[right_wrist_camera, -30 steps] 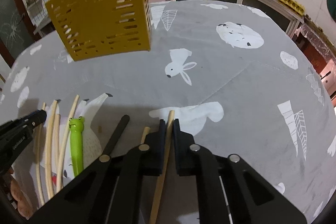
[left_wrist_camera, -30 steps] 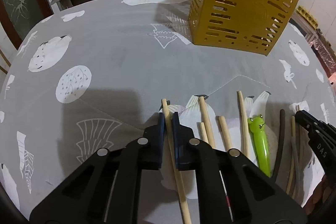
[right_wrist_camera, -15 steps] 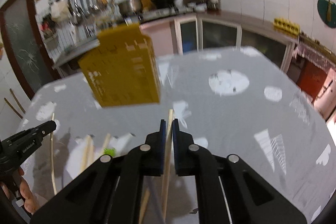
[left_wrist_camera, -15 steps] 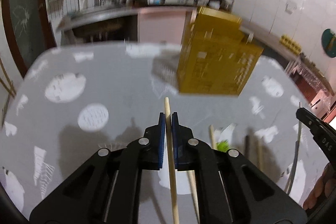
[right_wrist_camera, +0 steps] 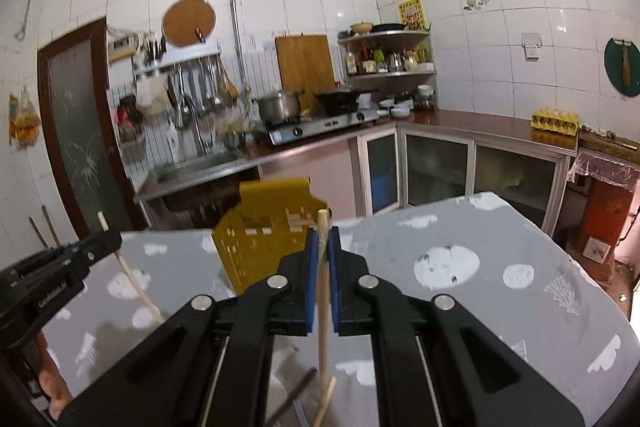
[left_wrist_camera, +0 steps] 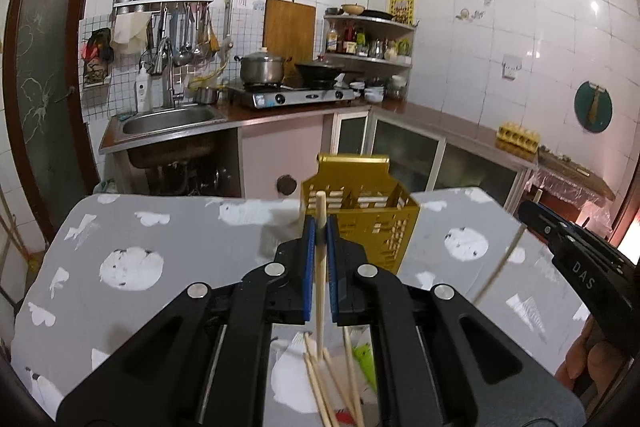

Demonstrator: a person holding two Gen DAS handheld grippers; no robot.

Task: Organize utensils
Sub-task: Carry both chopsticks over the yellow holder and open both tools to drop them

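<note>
My left gripper (left_wrist_camera: 319,233) is shut on a wooden chopstick (left_wrist_camera: 319,291), held upright above the table. My right gripper (right_wrist_camera: 323,243) is shut on another wooden chopstick (right_wrist_camera: 322,323), also upright. The yellow perforated utensil holder (left_wrist_camera: 368,223) stands on the table straight ahead of both; it also shows in the right wrist view (right_wrist_camera: 264,243). Several loose chopsticks (left_wrist_camera: 328,387) and a green frog-shaped utensil (left_wrist_camera: 366,363) lie on the table below the left gripper. The right gripper shows at the right of the left view (left_wrist_camera: 532,211), the left gripper at the left of the right view (right_wrist_camera: 108,239).
The round table has a grey cloth with white prints (left_wrist_camera: 132,267). A dark utensil (right_wrist_camera: 292,399) lies under the right gripper. Beyond the table are a sink (left_wrist_camera: 168,119), a stove with pots (left_wrist_camera: 296,95) and a counter with cabinets (right_wrist_camera: 480,155).
Both grippers have risen and tilted up from the table, each carrying its chopstick. The view went from looking down at the cloth to looking across at the holder and kitchen.
</note>
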